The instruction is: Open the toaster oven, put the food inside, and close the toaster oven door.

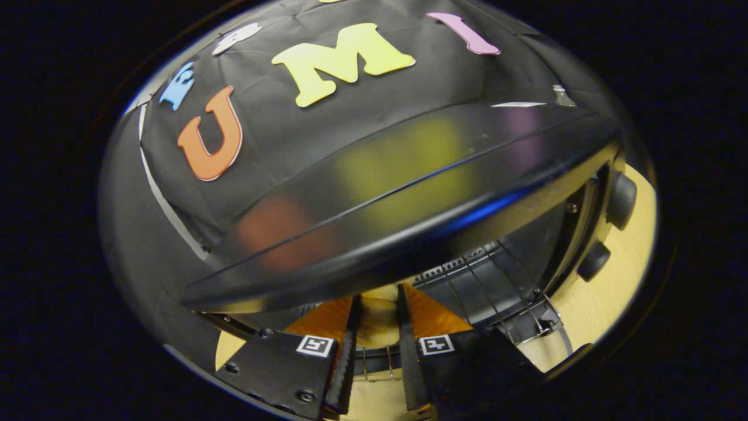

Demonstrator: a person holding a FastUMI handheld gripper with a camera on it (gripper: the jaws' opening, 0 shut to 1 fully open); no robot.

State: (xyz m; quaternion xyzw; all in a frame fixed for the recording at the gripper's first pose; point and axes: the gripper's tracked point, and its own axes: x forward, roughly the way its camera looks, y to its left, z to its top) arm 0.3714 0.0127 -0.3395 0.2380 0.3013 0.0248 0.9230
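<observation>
Food (377,321) gripped between jaws of gripper (377,342), under toaster oven (409,199) top.

The toaster oven (409,193) top is hiding most of its interior beyond the gripper (377,310) fingers; the pale item between them is remaining unidentifiable.

Glossy black toaster oven (403,193); metal wire rack (497,280); smooth wooden table (619,257).

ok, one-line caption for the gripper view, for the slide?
Hand-held gripper shut on bread-like food, reaching under the toaster oven top toward its wire rack.
</observation>
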